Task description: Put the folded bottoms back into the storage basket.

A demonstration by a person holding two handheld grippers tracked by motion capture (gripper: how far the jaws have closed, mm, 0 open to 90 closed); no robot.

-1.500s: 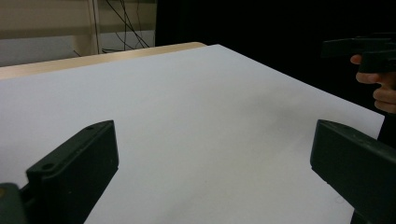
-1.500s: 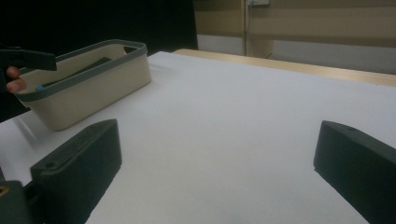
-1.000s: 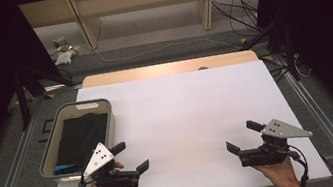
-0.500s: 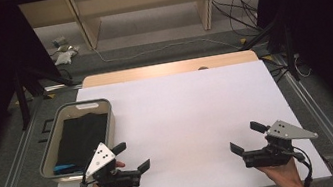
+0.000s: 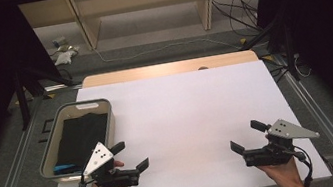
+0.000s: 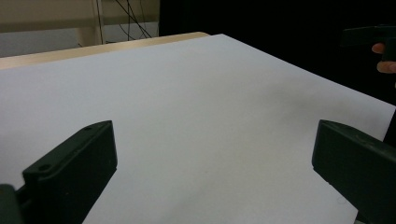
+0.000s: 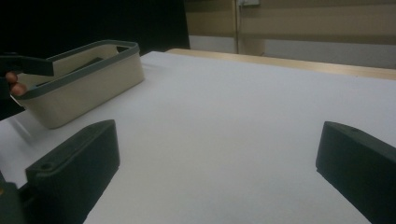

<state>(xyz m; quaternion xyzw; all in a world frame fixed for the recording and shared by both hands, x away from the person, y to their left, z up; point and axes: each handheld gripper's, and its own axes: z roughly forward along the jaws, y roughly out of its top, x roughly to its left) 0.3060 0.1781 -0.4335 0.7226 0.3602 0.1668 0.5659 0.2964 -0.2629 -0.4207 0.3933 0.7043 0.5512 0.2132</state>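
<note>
So at the far left there's a grey-rimmed bin (image 5: 78, 138) sitting on the white worktop (image 5: 183, 116), with dark cloth (image 5: 83, 137) inside and something blue (image 5: 63, 167) at its near end. Just beside its near right corner is the left tool (image 5: 130, 156), jaws spread wide, nothing between them, pointing toward the middle. Bare worktop in between. Over on the right, well apart, the right tool (image 5: 248, 135) is also spread wide and holding nothing, pointing back toward the bin.
</note>
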